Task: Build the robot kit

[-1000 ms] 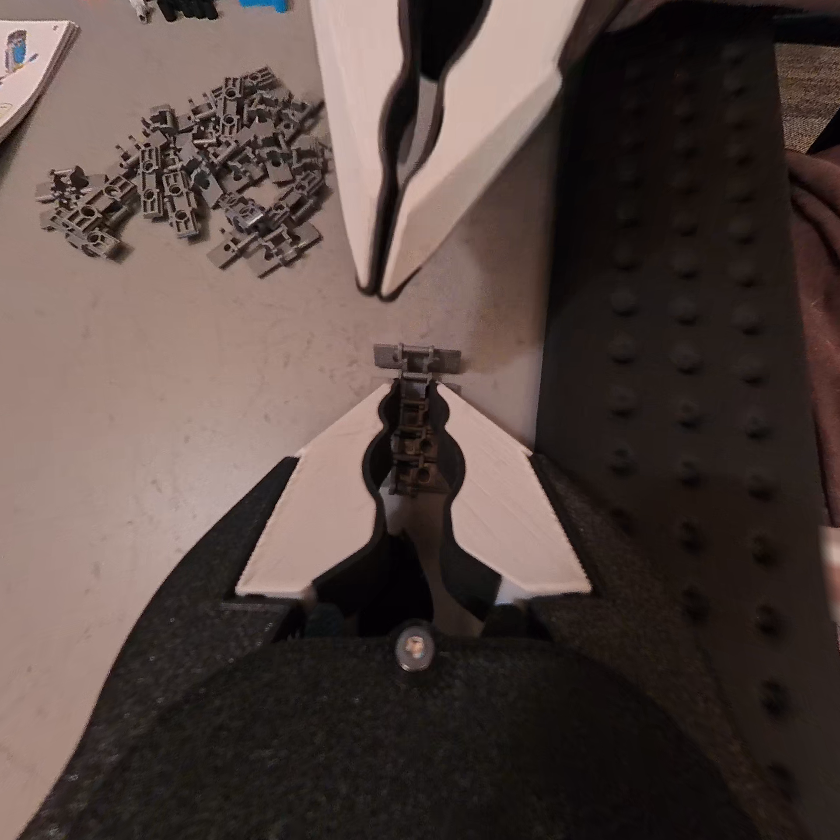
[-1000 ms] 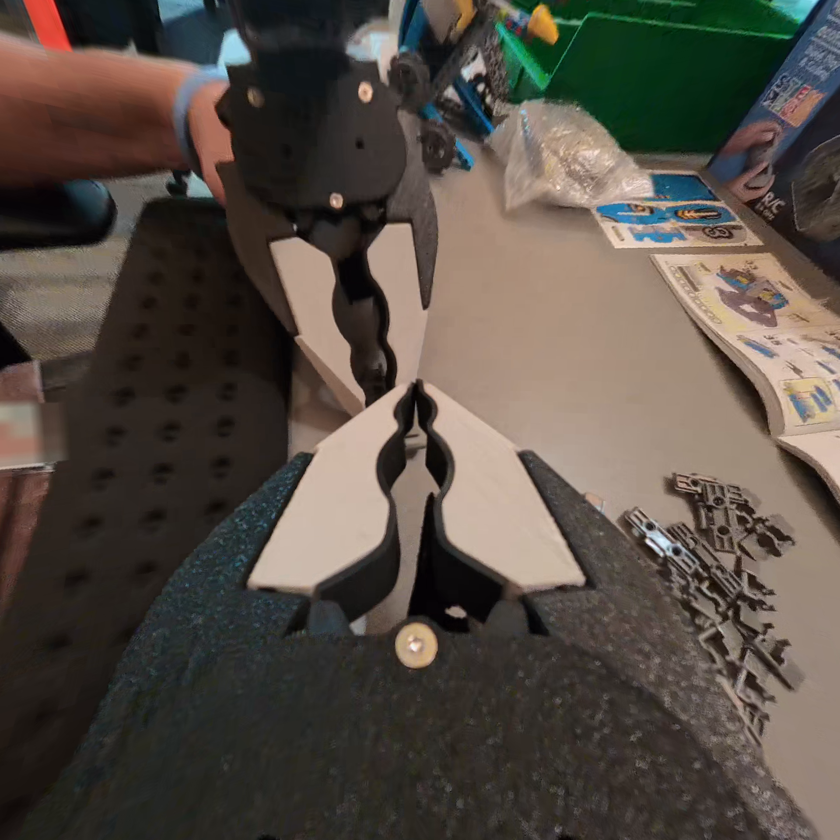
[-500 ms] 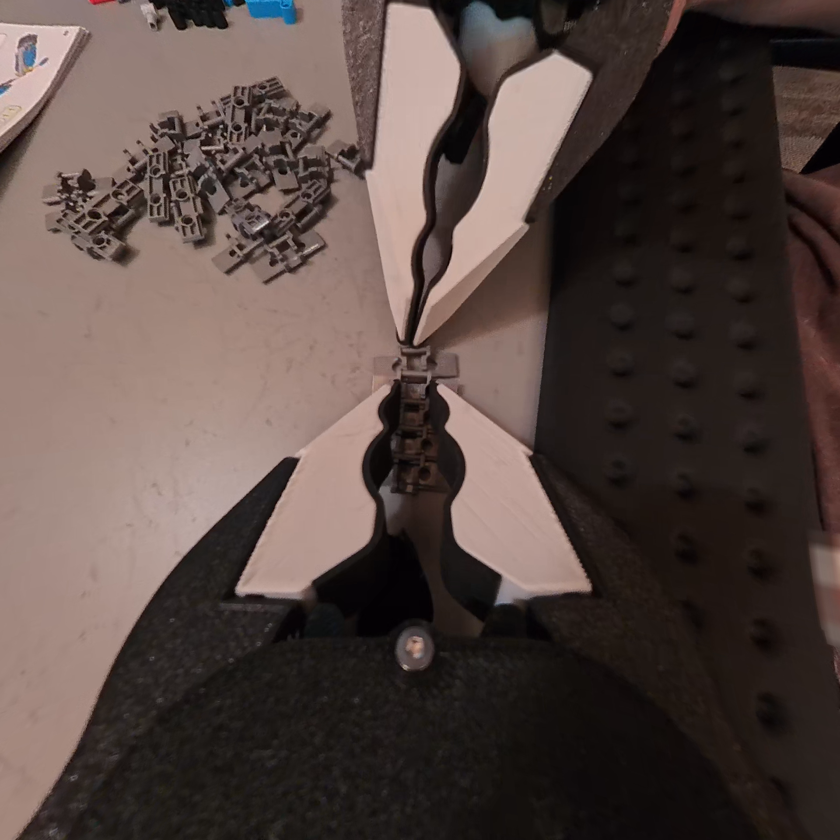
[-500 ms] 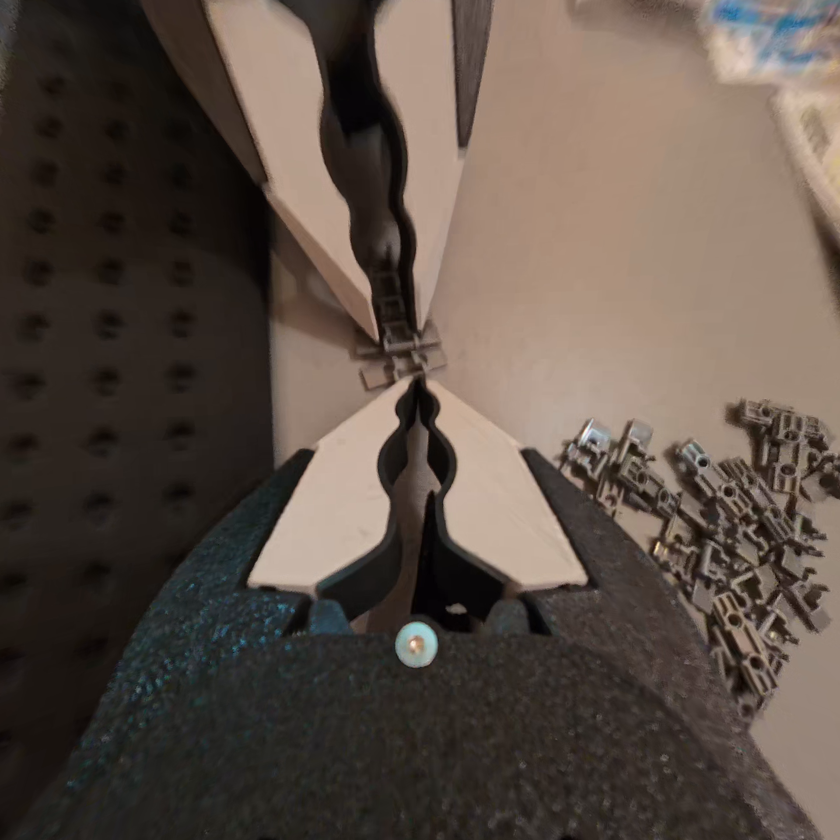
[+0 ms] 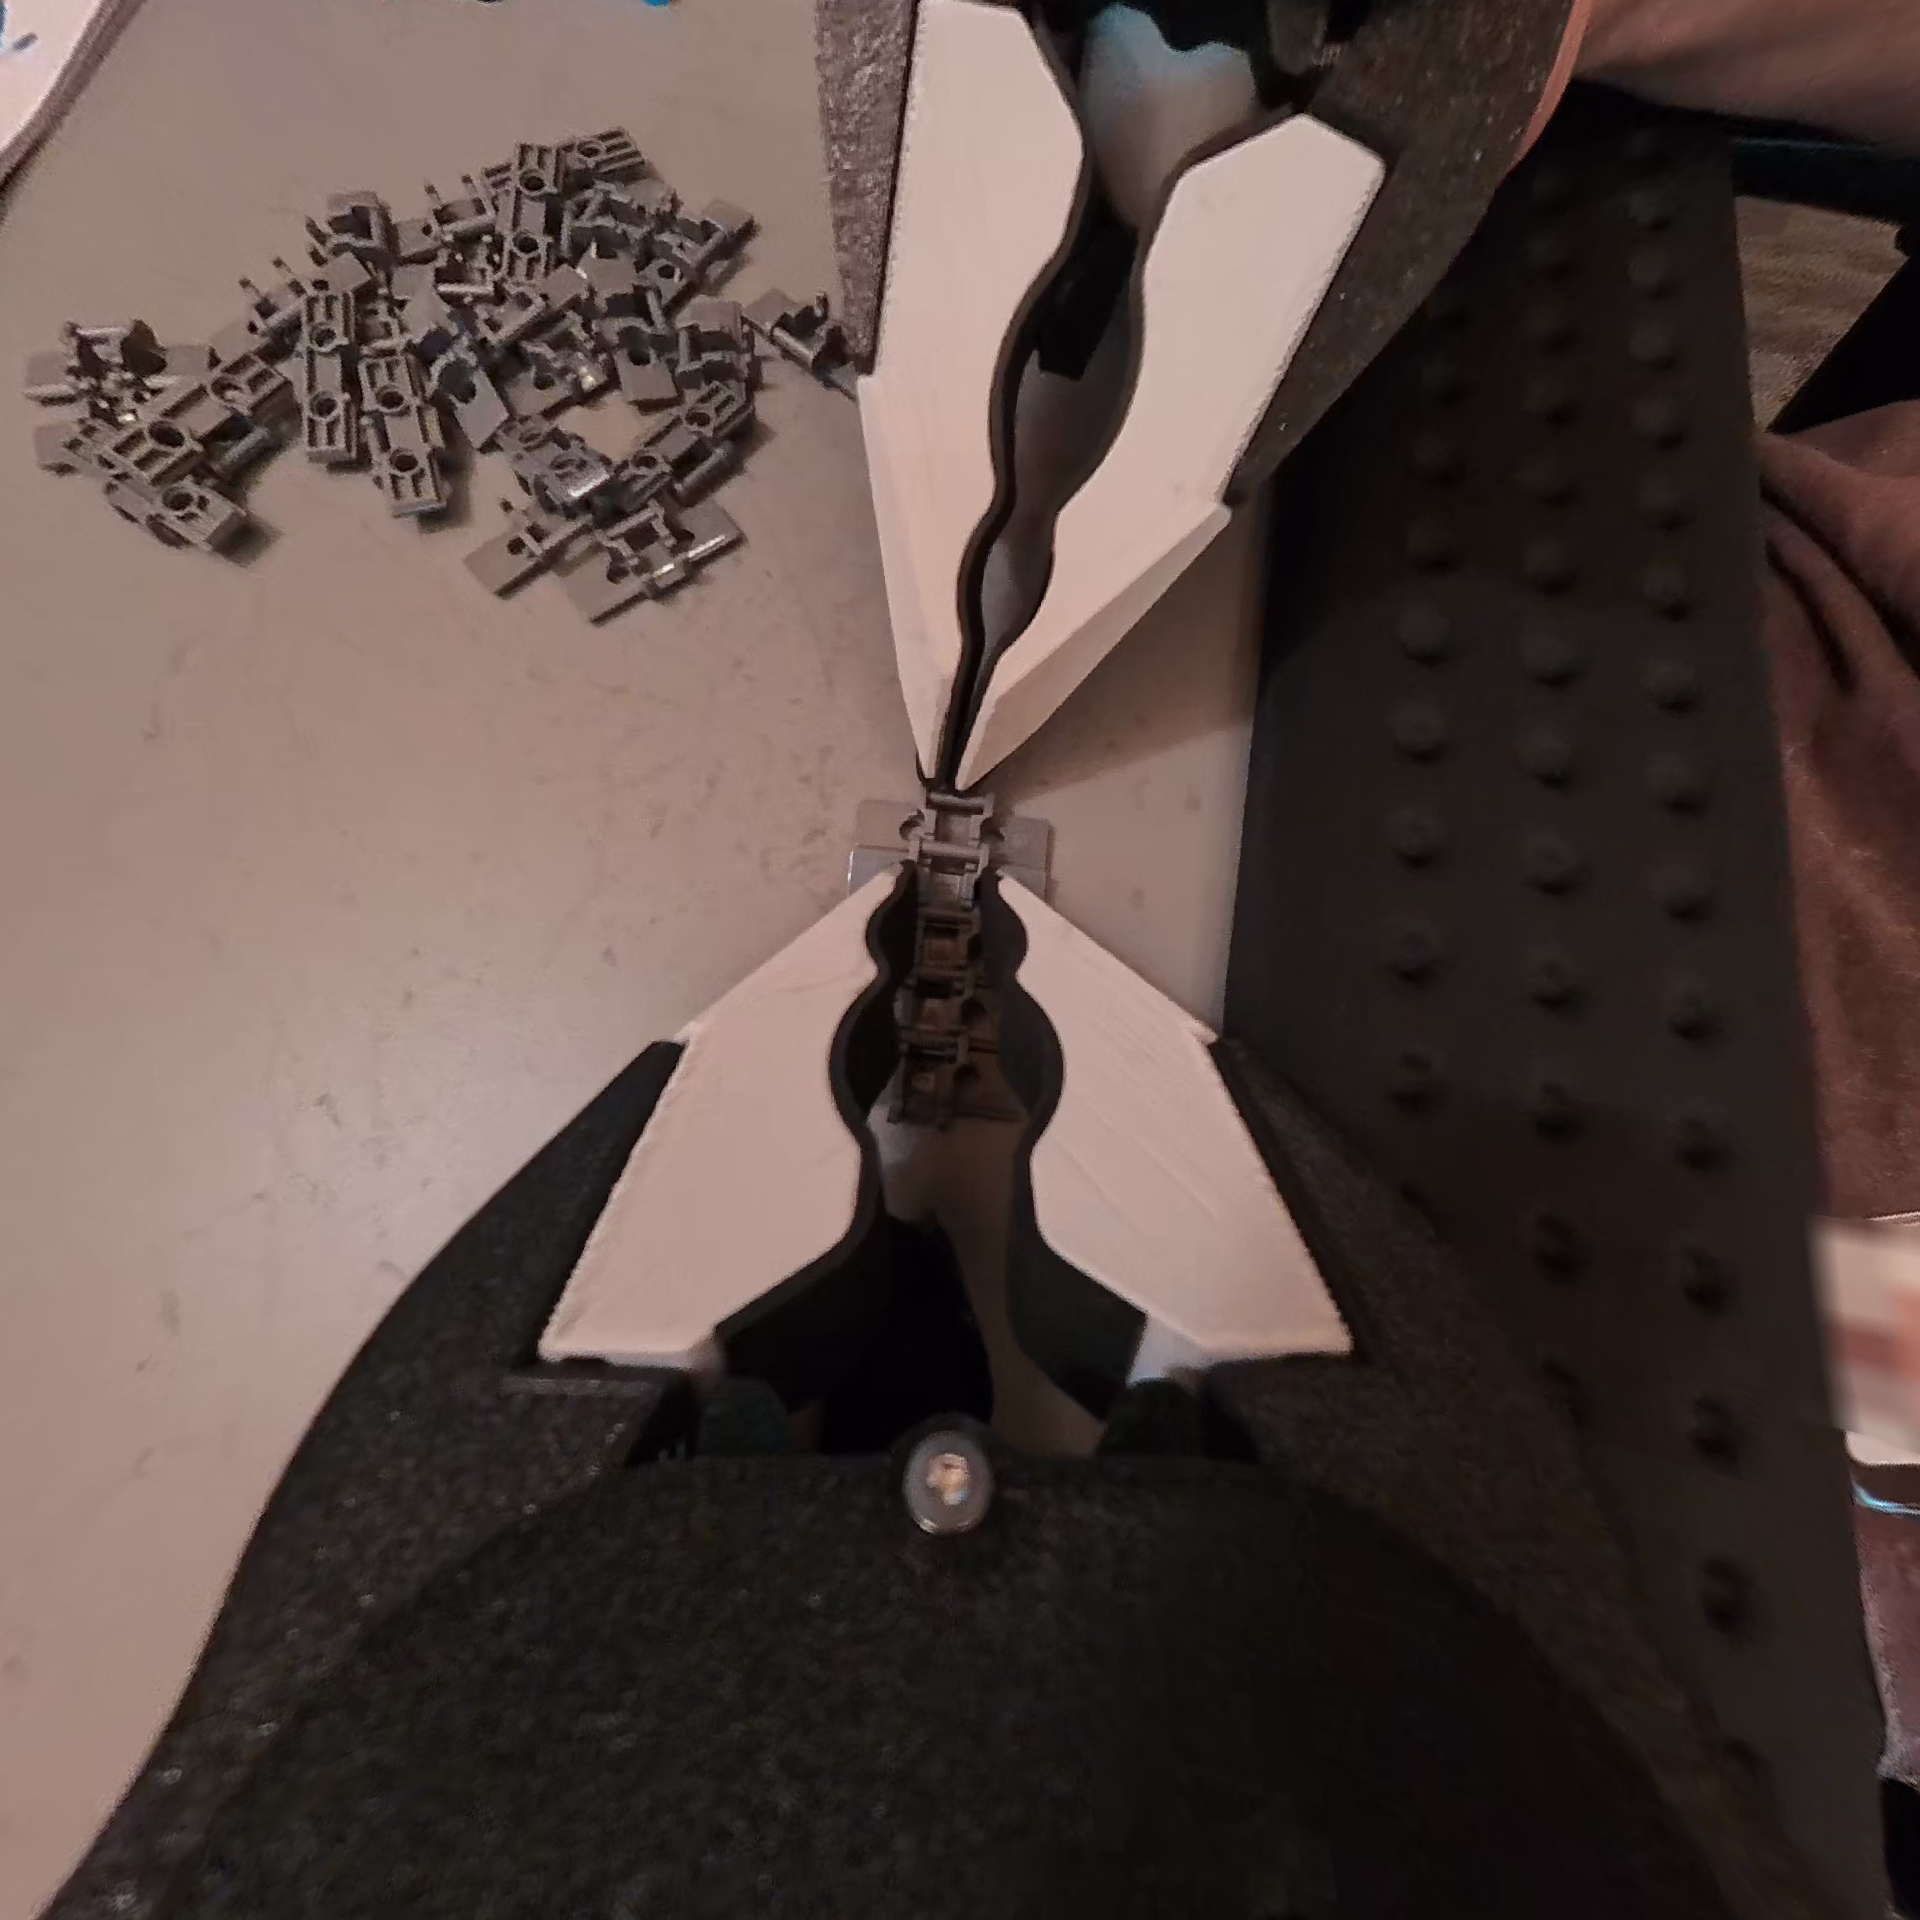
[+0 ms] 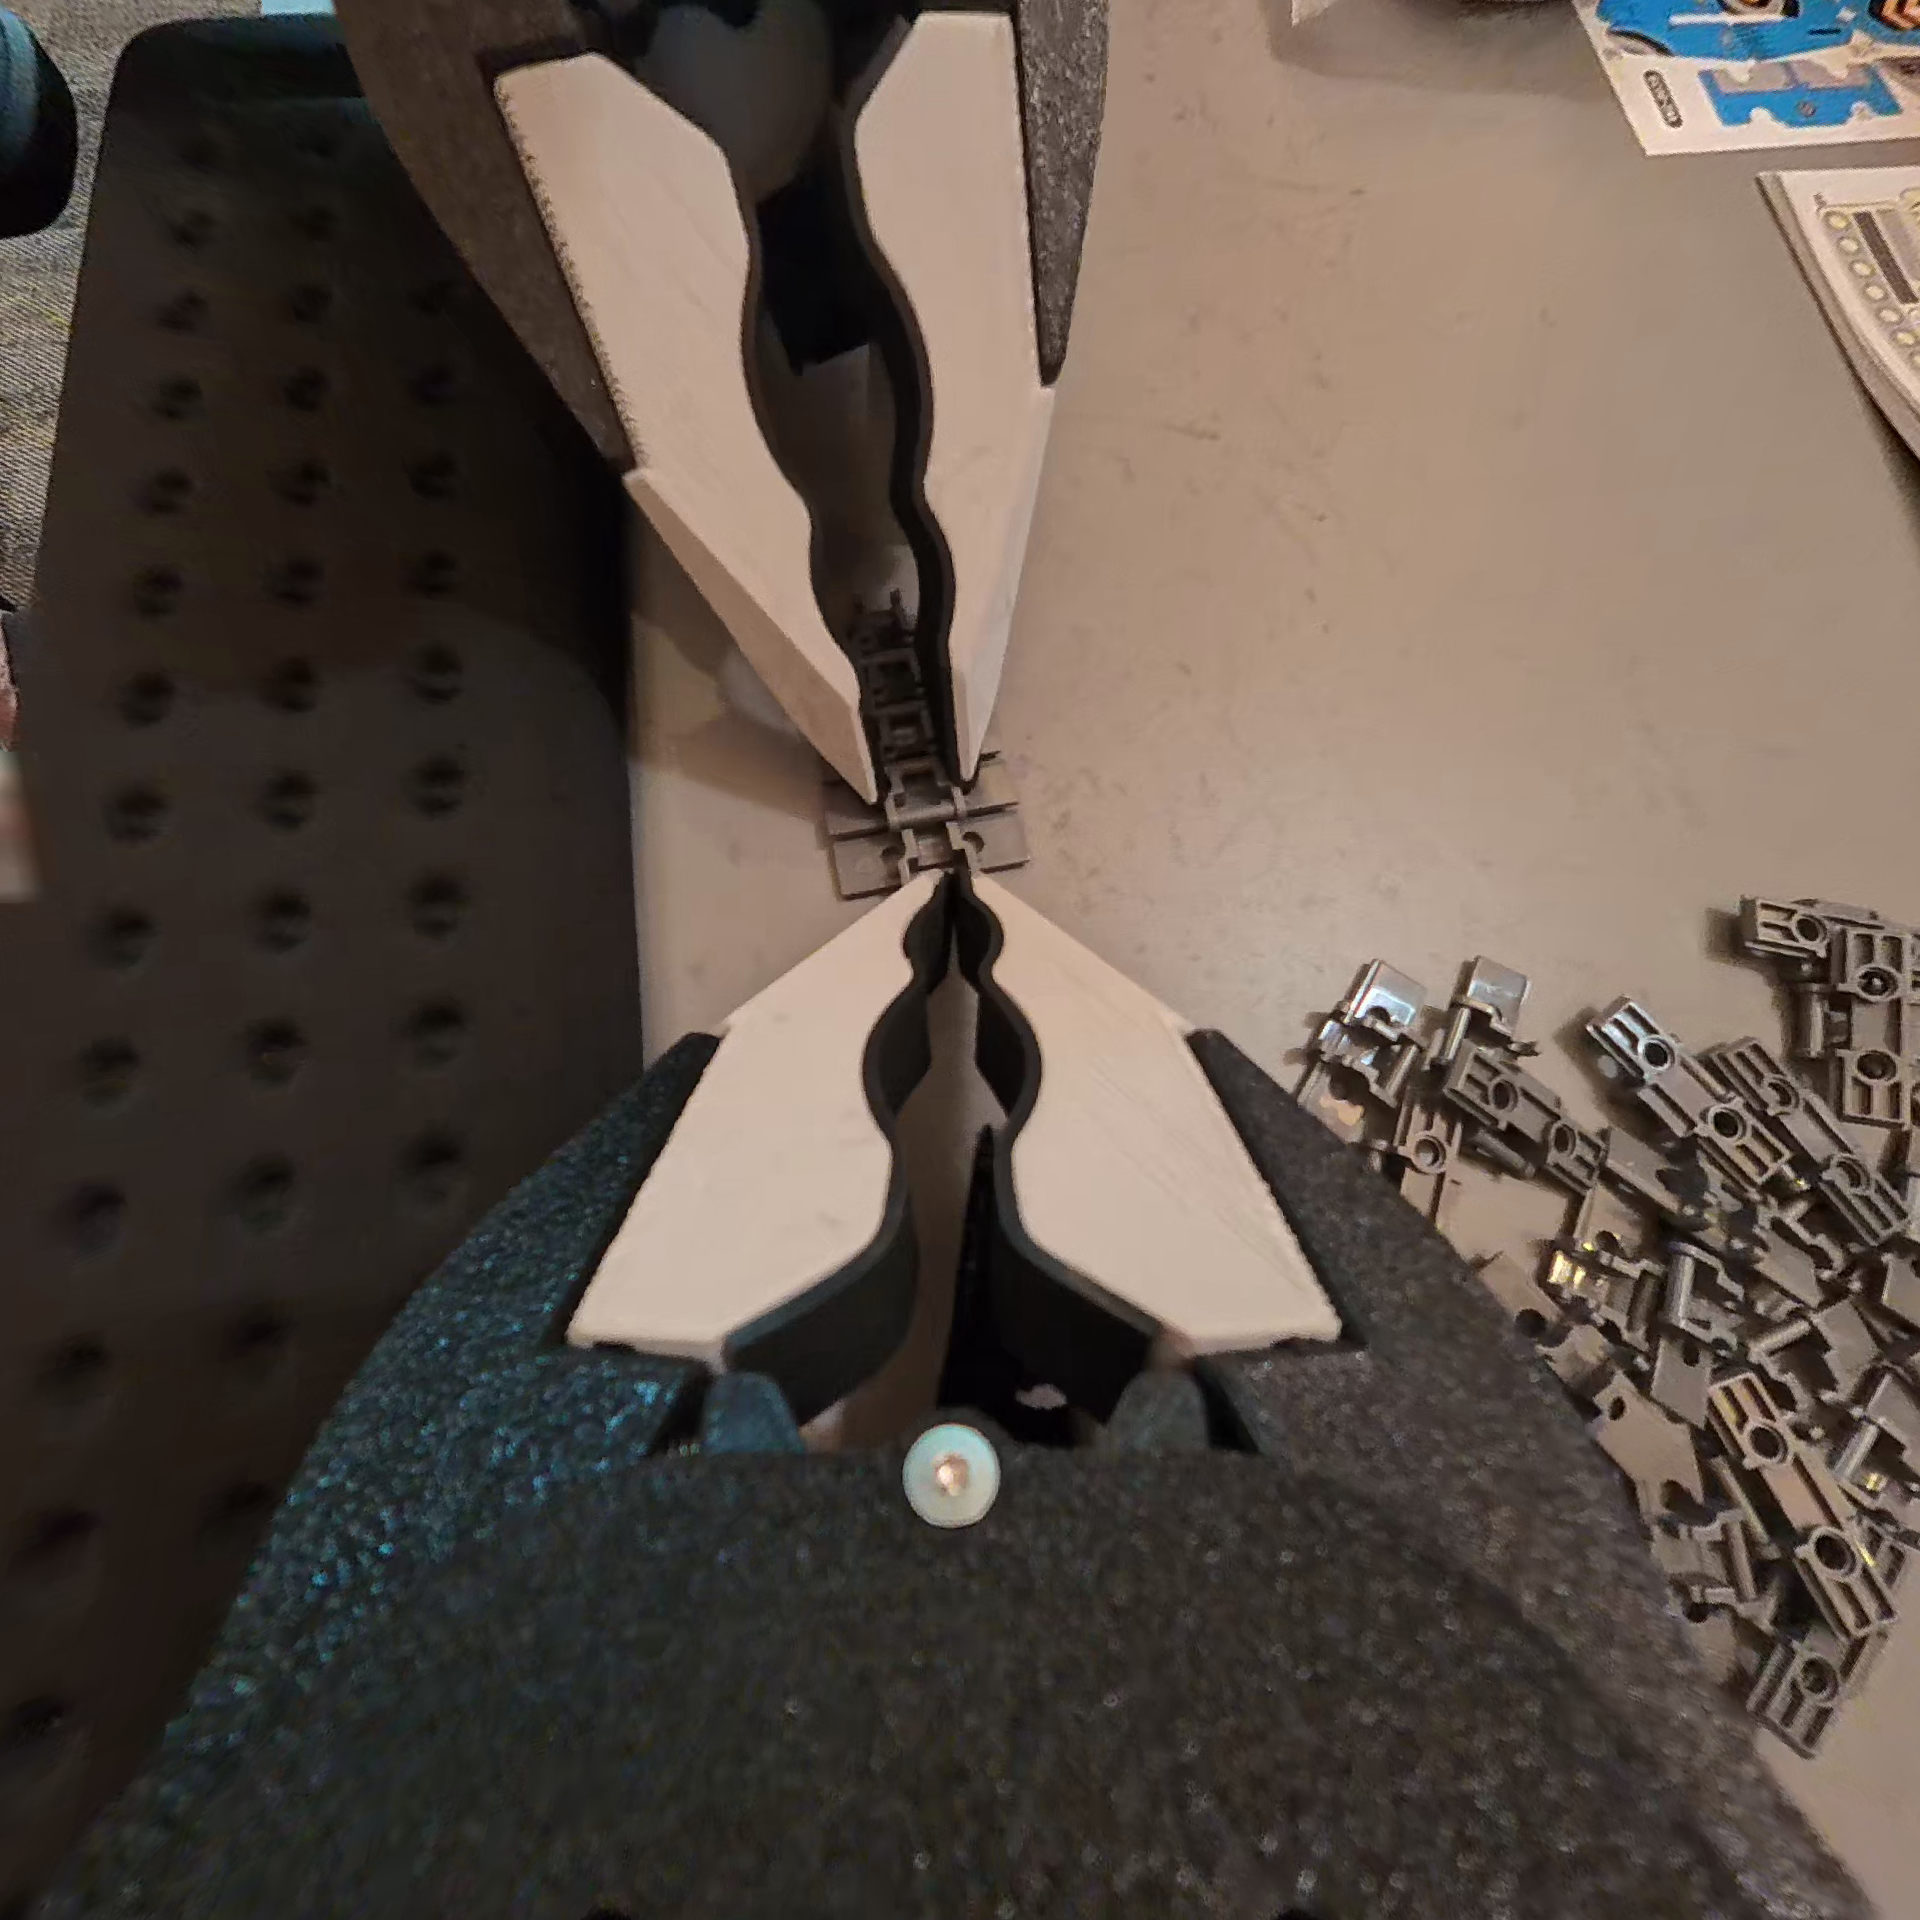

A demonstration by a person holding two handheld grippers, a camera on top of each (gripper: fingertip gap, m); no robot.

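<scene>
My left gripper (image 5: pixel 951 883) is shut on a short chain of grey track links (image 5: pixel 948 966) and holds it just above the table. The chain's end link (image 5: pixel 951 840) sticks out past the fingertips. My right gripper (image 6: pixel 954 878) is shut and points at the left one, tip to tip. Its tips touch the end link (image 6: pixel 925 831). I cannot tell whether they pinch it. In the right wrist view the left gripper (image 6: pixel 914 779) comes in from the top with the chain (image 6: pixel 902 707) between its fingers. In the left wrist view the right gripper (image 5: pixel 951 774) comes in from the top.
A pile of loose grey track links (image 5: pixel 416 353) lies on the grey table (image 5: pixel 416 987), also shown in the right wrist view (image 6: pixel 1714 1299). A black perforated panel (image 5: pixel 1507 727) runs along the table edge beside both grippers. Printed booklets (image 6: pixel 1860 281) lie at the far right. My two grippers' fingertips are within a few centimetres of each other.
The right gripper has come down from above and closed the gap, and its shut tips now meet the chain's end link. The left gripper has held still with the chain.
</scene>
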